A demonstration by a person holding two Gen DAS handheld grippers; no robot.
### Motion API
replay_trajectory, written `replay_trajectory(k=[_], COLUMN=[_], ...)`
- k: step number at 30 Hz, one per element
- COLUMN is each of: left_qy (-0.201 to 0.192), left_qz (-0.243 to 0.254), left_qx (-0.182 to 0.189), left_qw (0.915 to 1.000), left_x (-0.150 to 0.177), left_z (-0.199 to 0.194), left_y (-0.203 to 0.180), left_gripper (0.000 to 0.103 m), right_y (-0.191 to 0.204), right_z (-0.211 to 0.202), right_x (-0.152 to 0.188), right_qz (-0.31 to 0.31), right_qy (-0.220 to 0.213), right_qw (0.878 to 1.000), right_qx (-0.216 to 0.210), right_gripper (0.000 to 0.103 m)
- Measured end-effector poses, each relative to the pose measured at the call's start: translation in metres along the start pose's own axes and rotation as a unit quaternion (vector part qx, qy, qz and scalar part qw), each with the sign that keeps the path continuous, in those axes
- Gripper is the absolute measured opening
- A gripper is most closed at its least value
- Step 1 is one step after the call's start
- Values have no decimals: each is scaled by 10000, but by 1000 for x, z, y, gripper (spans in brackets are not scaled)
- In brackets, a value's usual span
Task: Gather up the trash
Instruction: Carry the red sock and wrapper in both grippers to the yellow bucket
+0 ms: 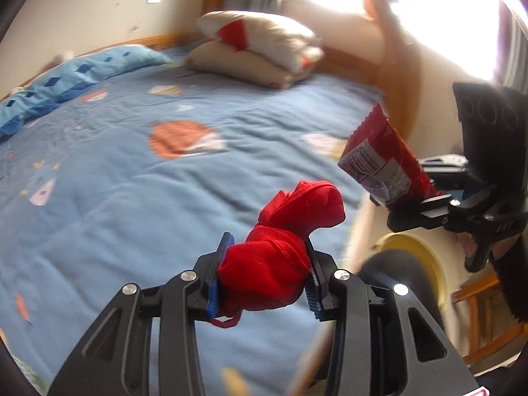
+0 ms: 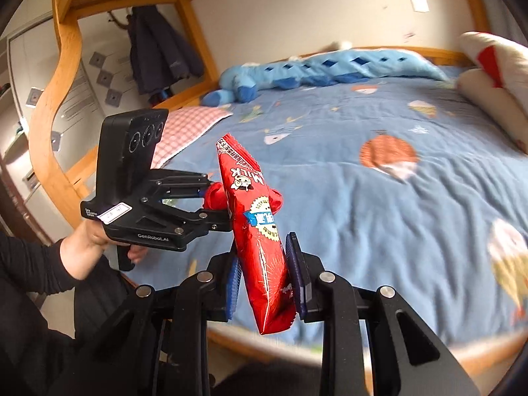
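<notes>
Red cloth bundle: a crumpled wad of plain red fabric (image 1: 280, 247), soft and knotted-looking, with a thin loop of red thread or hem hanging under it; it bulges up and out past the fingertips.
Left tongs: (image 1: 264, 274) pinching the red cloth bundle between blue ribbed pads (image 1: 213, 293), held in the air above the bed.
Snack packet: a glossy red foil wrapper (image 2: 260, 241) with a zigzag crimped top edge, a cartoon figure, the word "MILK", a blue label and a gold starburst on its front (the printing reads upside down from the right wrist view); the back, seen from the left wrist view, carries a white panel with a barcode.
Right tongs: (image 2: 264, 280) pinching the snack packet near its lower end, so it stands roughly upright, tilted a little, over the near edge of the bed.
Relation: the two tongs are just beside each other; the packet partly covers the cloth in the right wrist view.
Bed: blue quilt (image 1: 115, 198) with orange and white prints, pillows (image 1: 260, 49) stacked at the far end.
Left hand: (image 2: 89, 241) in a black sleeve, gripping the left handle.
</notes>
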State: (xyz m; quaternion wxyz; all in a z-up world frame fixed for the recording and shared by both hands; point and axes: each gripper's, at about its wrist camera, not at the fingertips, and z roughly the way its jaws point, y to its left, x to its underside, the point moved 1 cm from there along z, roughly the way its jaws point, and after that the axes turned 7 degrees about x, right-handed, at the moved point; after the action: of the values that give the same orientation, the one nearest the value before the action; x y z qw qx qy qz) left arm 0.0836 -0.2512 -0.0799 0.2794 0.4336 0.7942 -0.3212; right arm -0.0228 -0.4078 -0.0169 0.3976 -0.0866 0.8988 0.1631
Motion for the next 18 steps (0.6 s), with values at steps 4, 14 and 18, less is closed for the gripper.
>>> replay_trajectory(k=[4,14,18], left_qy=[-71,160,294], left_qz=[9,687,779], left_qx=[523,1225,1473], left_qw=[9986,9900,9856], left_x=[7,27,35], left_z=[11,38,54], left_y=[-45,-156,-190], left_gripper=[40,40,40], right_y=[-3,-26,-37], right_z=[-51,-149,-164], right_x=[32,150,194], right_qz=[350,1507,2099], right_qy=[-263,-429,-396], right_qw=[9981,9746,9619], right_qx=[440,1602,1705], right_gripper=[26,26,26])
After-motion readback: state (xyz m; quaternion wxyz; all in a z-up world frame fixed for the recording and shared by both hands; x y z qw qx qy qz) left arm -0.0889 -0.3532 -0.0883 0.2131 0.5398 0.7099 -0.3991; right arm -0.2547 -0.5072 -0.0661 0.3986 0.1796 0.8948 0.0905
